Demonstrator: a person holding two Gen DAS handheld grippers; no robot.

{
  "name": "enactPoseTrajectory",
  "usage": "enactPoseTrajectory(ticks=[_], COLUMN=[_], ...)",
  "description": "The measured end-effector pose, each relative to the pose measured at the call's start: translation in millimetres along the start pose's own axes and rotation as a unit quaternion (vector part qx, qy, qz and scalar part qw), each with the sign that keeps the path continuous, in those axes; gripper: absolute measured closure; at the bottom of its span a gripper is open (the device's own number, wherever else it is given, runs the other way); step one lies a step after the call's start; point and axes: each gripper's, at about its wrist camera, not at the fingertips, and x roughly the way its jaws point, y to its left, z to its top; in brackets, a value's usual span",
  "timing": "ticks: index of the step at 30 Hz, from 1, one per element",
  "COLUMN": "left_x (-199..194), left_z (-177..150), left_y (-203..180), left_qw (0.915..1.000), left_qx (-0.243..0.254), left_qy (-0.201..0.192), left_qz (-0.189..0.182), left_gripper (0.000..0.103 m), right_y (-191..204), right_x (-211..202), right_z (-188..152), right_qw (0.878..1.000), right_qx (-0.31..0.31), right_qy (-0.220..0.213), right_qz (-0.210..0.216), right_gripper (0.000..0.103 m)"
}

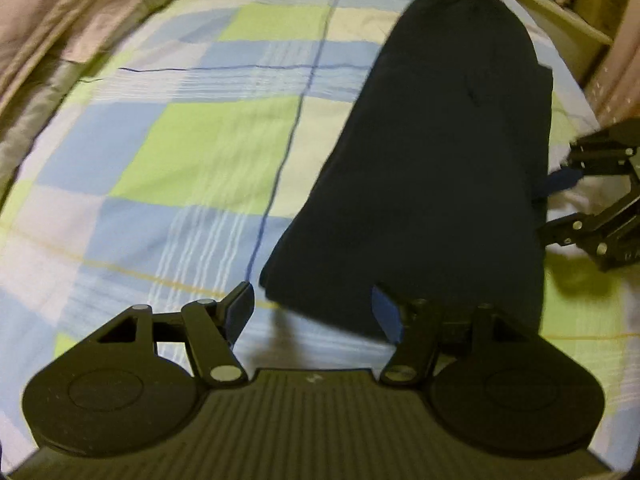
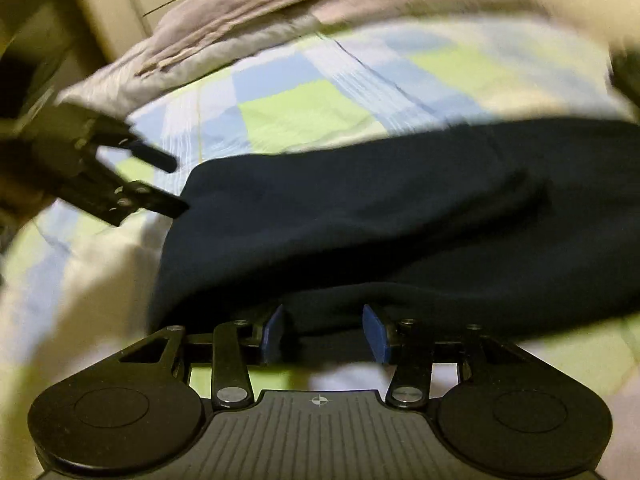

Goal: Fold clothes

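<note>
Checked sheet in pale blue, lime and white squares, thin dark stitch lines crossing it; soft, slightly rumpled. Grey-pink quilt bunched along the far edge, puffy and creased. Pale wooden shelf beyond the bed corner.

Dark navy garment laid lengthwise on the sheet, long and narrow, apparently already doubled over: matte, heavy-looking knit, rounded at the far end, thicker layered edge on the near side. Too dark and blurred to tell sleeves or legs.

Left gripper poised at the garment's near corner, blue pads spread wide, nothing between them; one pad over bare sheet, the other over cloth. Right gripper at the long side edge, pads likewise apart, the fabric's rolled rim just ahead of them and perhaps touching. Released, both.

Risks, as a judgement:
- Pinching only the top layer, so the stack peels apart on the lift.
- Catching the sheet along with the cloth, since one left pad sits over bare bedding; would drag the sheet up.
- Uneven pull from corner and side, skewing the fold.
- Soft mattress yielding under the pads, letting the edge slip out.
- Motion blur in the right view suggesting speed; easy to overshoot the rim.
</note>
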Motion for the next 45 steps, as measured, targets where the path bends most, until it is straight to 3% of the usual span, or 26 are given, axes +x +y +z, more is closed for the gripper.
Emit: enactPoseTrajectory(ticks=[2, 5, 10, 12, 16, 18, 20, 25, 27, 28, 29, 30, 31, 34, 36, 38, 39, 40, 41, 42, 45], left_x=[8, 7, 8, 10, 15, 18, 18, 4, -7, -10, -12, -14, -16, -22, -20, -17, -14, -11, -8, -3, 11], left_z=[3, 5, 5, 6, 7, 7, 8, 8, 4, 1, -3, -7, -11, -24, -34, -44, -49, -54, -57, -59, -54], left_y=[3, 5, 7, 7, 5, 6, 6, 5, 2, 0, -2, -4, -6, -13, -22, -33, -40, -46, -52, -59, -70], left_qw=[0.9999, 0.9999, 0.9998, 0.9998, 0.9998, 0.9998, 0.9997, 0.9994, 0.9970, 0.9948, 0.9917, 0.9880, 0.9836, 0.9664, 0.9492, 0.9267, 0.9117, 0.8951, 0.8785, 0.8610, 0.8229], left_qx=[0.003, 0.008, 0.006, 0.002, -0.001, -0.002, -0.003, 0.035, 0.076, 0.100, 0.125, 0.151, 0.176, 0.250, 0.307, 0.368, 0.402, 0.437, 0.468, 0.497, 0.554], left_qy=[0.006, 0.007, 0.010, 0.011, 0.012, 0.013, 0.015, 0.001, -0.010, -0.013, -0.016, -0.019, -0.021, -0.030, -0.036, -0.042, -0.048, -0.054, -0.064, -0.076, -0.097], left_qz=[-0.008, -0.011, -0.017, -0.017, -0.016, -0.017, -0.018, -0.003, 0.010, 0.016, 0.022, 0.028, 0.034, 0.052, 0.059, 0.066, 0.068, 0.069, 0.072, 0.075, 0.079], left_gripper=[0.041, 0.041, 0.041, 0.041, 0.041, 0.039, 0.039, 0.041, 0.041, 0.041, 0.040, 0.040, 0.040, 0.037, 0.035, 0.032, 0.031, 0.030, 0.029, 0.028, 0.028], right_y=[12, 11, 13, 20, 43, 62, 58, 65, 75, 82, 92, 103, 113, 133, 146, 159, 155, 151, 147, 140, 126], right_x=[9, -1, -2, 21, 24, 15, 12, -11, -24, -27, -26, -25, -24, 14, 39, 64, 61, 59, 53, 45, 18], right_z=[-1, 3, 9, 9, -4, -17, -26, -26, -26, -25, -26, -27, -28, -41, -49, -57, -57, -56, -54, -48, -30], right_qw=[0.999, 0.999, 0.999, 0.999, 0.994, 0.992, 0.992, 0.988, 0.987, 0.984, 0.978, 0.970, 0.962, 0.940, 0.921, 0.901, 0.903, 0.904, 0.909, 0.921, 0.939], right_qx=[-0.032, -0.023, -0.015, -0.010, -0.013, -0.063, -0.049, -0.092, -0.143, -0.172, -0.205, -0.238, -0.269, -0.342, -0.389, -0.433, -0.428, -0.423, -0.413, -0.386, -0.343], right_qy=[-0.013, -0.028, -0.034, 0.002, 0.015, 0.013, 0.025, 0.040, 0.014, -0.002, -0.016, -0.030, -0.043, -0.021, -0.007, 0.007, 0.003, -0.001, -0.002, 0.001, -0.007], right_qz=[-0.005, 0.021, -0.004, 0.031, 0.112, 0.108, 0.115, 0.116, 0.068, 0.044, 0.037, 0.029, 0.022, -0.002, -0.017, -0.033, -0.046, -0.059, -0.052, -0.045, -0.026], right_gripper=[0.055, 0.055, 0.055, 0.055, 0.054, 0.054, 0.054, 0.054, 0.054, 0.052, 0.036, 0.026, 0.015, 0.015, 0.016, 0.025, 0.040, 0.062, 0.074, 0.076, 0.079])
